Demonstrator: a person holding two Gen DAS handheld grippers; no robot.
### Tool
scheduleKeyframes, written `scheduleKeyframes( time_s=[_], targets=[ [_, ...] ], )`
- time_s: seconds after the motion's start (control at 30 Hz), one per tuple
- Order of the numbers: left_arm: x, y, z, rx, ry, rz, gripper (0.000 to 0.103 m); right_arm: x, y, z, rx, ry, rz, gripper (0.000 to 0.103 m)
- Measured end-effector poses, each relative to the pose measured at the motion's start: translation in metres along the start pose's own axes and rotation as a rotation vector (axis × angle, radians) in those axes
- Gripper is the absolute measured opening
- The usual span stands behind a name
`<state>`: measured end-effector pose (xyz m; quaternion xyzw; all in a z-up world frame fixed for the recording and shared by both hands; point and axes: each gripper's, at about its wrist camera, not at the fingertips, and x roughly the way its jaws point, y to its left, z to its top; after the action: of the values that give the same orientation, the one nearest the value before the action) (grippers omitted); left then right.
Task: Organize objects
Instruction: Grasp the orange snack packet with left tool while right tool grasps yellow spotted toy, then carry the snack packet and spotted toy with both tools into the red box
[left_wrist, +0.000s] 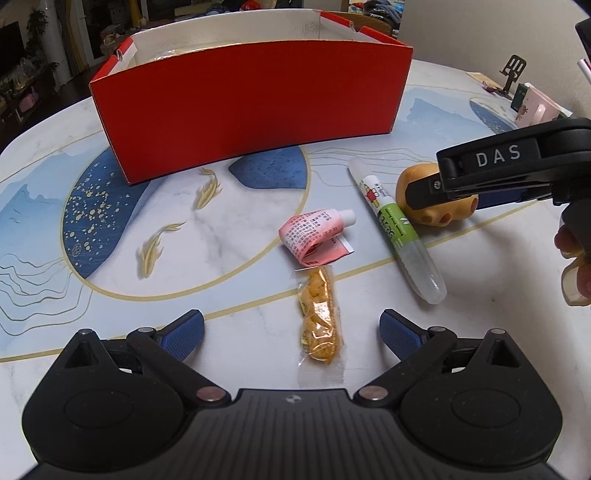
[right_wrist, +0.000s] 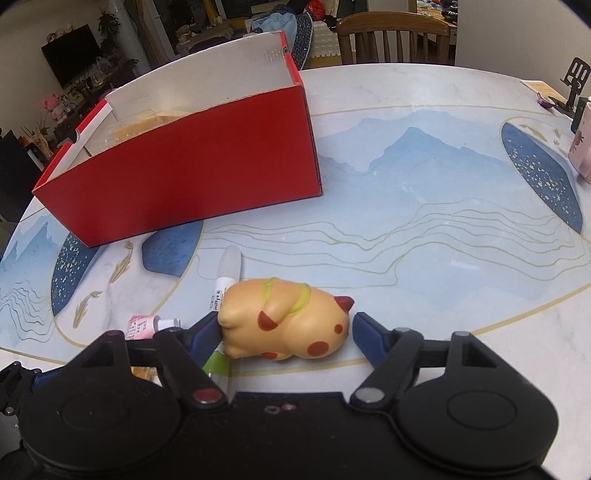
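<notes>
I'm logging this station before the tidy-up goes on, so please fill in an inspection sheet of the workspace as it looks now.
Surface: round table with a blue mountain and fish print.
Job's things: red box open on top; squishy cat toy, glue pen, pink tube and snack packet lie on the table in front of it.
Clutter: phone stand and pink cup at the far edge.
Grippers: left gripper open above the snack packet; right gripper around the toy, left pad touching, right pad apart.
Cables: nothing seen.
Surroundings: wooden chair, television, houseplants.
</notes>
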<state>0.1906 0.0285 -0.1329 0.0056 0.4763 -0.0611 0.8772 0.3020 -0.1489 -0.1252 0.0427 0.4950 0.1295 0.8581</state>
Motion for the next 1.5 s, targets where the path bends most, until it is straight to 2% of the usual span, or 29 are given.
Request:
scheduleKeyframes(
  time_s=[0.03,0.07,0.13,0.17,0.23,0.33,0.4,0.47,0.53,0.83,1.07,1.5],
  targets=[
    [-0.001,0.0,0.0,-0.004,-0.001,-0.008,0.093,0.0,0.001,0.0,-0.002,-0.001,-0.002,0.074],
    [-0.001,0.0,0.0,-0.007,0.002,-0.014,0.091,-0.001,0.001,-0.001,-0.005,-0.001,-0.003,0.073],
    [-0.003,-0.001,0.001,-0.002,-0.006,-0.014,0.078,-0.002,0.002,-0.002,-0.009,-0.004,-0.009,0.073],
    [-0.003,-0.002,0.001,0.002,-0.009,-0.018,0.074,-0.002,0.002,-0.002,-0.009,-0.005,-0.01,0.072],
    [-0.004,-0.004,0.002,0.013,-0.012,-0.025,0.056,-0.003,0.001,-0.003,-0.005,-0.007,-0.011,0.072],
    [-0.005,-0.008,0.002,0.031,-0.007,-0.012,0.039,-0.005,0.002,-0.005,-0.01,-0.011,-0.017,0.071],
    [-0.005,-0.009,0.002,0.045,0.0,-0.007,0.032,-0.007,0.004,-0.006,-0.035,-0.018,-0.02,0.071],
    [-0.005,-0.009,0.003,0.049,0.009,-0.008,0.03,-0.011,0.01,-0.008,-0.091,-0.028,-0.032,0.071],
    [-0.005,-0.009,0.004,0.054,0.016,-0.002,0.02,-0.015,0.016,-0.01,-0.145,-0.04,-0.047,0.07],
    [-0.018,0.0,0.01,0.029,-0.012,-0.07,0.019,-0.037,0.018,-0.018,-0.194,-0.042,0.0,0.069],
    [-0.037,0.012,0.018,-0.037,-0.022,-0.106,0.019,-0.061,0.018,-0.02,-0.21,-0.049,0.036,0.068],
    [-0.076,0.03,0.063,-0.088,-0.108,-0.154,0.019,-0.102,0.034,0.002,-0.287,-0.104,0.095,0.068]
  ],
)
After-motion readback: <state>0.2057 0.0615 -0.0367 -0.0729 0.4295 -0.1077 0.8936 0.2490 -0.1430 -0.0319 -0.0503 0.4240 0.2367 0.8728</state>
